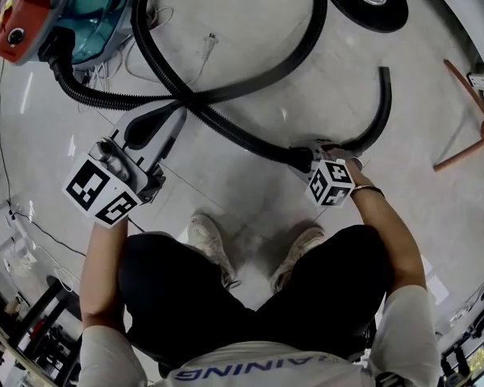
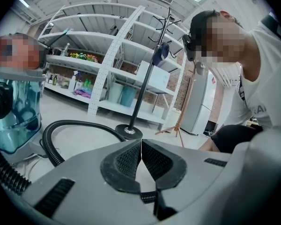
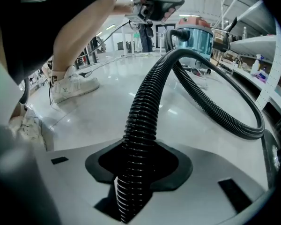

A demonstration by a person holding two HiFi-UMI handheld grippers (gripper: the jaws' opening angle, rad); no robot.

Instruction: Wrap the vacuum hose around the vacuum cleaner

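Step in hand: picking up the hose; no turn is wound yet. The vacuum hose (image 1: 234, 127) lies on the floor (image 1: 250, 22) in one loose loop that crosses itself ahead of my shoes (image 1: 210, 240). Its far-left end is plugged into the vacuum cleaner (image 1: 81, 14), and its free end curls away at the right.

The right claw (image 3: 138, 161) is clenched on the hose near that free end, with the ribbed tube running out between its pads. The left claw (image 2: 141, 146) is clenched with pad tips meeting and nothing gripped, and it points at the crossing.

Next move, in my judgement: carry the gripped length left toward the cleaner body and lay it round, without kinking the loop.

The floor is pale, glossy tile. Shelving racks (image 2: 107, 55) and a coat stand (image 2: 129, 131) occupy the far side.
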